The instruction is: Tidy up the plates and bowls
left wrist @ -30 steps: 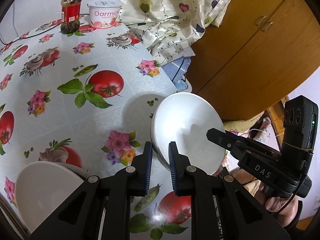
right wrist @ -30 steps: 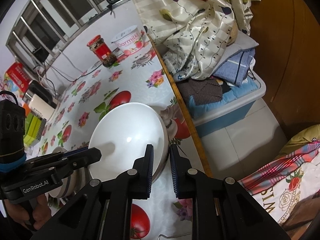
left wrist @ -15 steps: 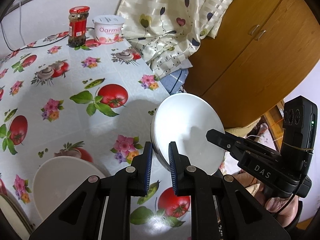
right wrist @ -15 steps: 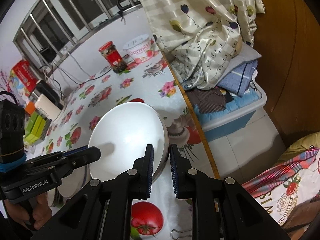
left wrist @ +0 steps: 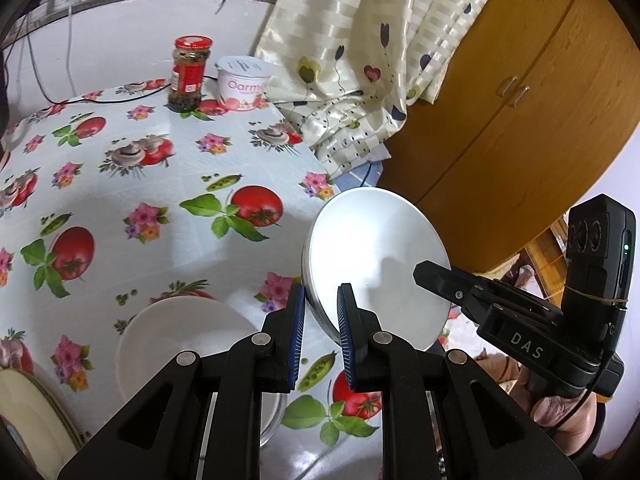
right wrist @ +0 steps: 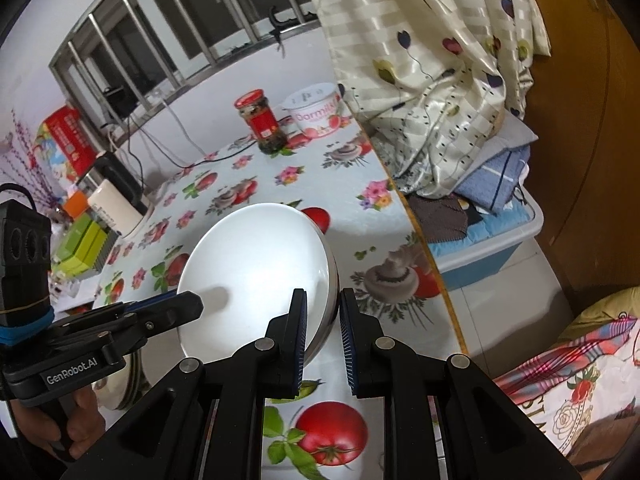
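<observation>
- At the far left of the left wrist view, a stack of plates (left wrist: pixel 28 420) is seen at the table's near edge, and just beside it a white bowl (left wrist: pixel 188 344) rests on the floral tablecloth (left wrist: pixel 120 200).
- The left gripper (left wrist: pixel 321 324) is closed on the rim of the held bowl (left wrist: pixel 380 272), its blue pads (left wrist: pixel 298 340) straddling the left edge; the bowl is carried tilted, above the table's right edge.
- The opposite rim is pinched by the right gripper (right wrist: pixel 323 328), one finger inside the bowl and one outside, as the right wrist view shows.
- The held bowl is judged to be glazed ceramic with a metal-looking outer shell: stiff, fairly heavy, smooth and slippery, and breakable if dropped.
- Hold is best taken on the rim, as deep between the pads as the wall allows; two opposed grips are judged steadier than one, because a single edge pinch would let it swing.
- A jar (left wrist: pixel 188 74) and a yogurt tub (left wrist: pixel 242 88) stand well apart at the far edge, clear of the work.
</observation>
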`<state>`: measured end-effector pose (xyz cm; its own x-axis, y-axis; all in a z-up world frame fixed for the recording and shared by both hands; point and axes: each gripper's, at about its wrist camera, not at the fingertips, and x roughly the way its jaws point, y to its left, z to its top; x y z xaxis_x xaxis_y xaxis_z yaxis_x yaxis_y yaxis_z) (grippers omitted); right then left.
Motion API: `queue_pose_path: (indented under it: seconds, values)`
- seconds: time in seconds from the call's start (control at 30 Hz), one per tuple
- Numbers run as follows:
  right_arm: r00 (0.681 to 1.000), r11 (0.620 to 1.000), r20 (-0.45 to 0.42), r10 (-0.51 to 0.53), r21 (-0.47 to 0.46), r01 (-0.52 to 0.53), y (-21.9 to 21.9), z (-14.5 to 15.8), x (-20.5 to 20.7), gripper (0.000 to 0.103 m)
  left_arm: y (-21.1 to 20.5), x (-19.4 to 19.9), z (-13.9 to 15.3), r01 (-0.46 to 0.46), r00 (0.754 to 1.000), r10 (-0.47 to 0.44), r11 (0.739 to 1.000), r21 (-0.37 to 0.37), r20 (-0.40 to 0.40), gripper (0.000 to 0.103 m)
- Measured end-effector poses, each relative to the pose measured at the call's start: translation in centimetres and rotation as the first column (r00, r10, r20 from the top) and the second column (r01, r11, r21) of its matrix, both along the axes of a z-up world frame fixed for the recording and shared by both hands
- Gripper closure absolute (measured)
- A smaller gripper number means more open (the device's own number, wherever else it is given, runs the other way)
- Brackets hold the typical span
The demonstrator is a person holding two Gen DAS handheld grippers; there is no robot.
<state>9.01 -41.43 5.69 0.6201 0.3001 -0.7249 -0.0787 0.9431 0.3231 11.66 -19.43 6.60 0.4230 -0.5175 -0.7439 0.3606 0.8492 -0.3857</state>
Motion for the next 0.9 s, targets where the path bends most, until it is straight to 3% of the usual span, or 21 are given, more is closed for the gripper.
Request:
queue_pose_path:
  seconds: [0.5,0.9]
  values:
    - [0.995,0.995,0.019,0.101,-0.025,-0.101,5.3,1.5,-0.5,0.087,5.5,-1.9,1.3,-0.102,0.994,0.103,0.994,-0.028,0.030,0.086]
    - [0.985,0.985,-0.008,0.173,-0.016,-0.173,8.8,0.7,-0.8,0.087,8.7,-3.2,0.4,-0.174,0.985,0.175,0.984,-0.018,0.007,0.086]
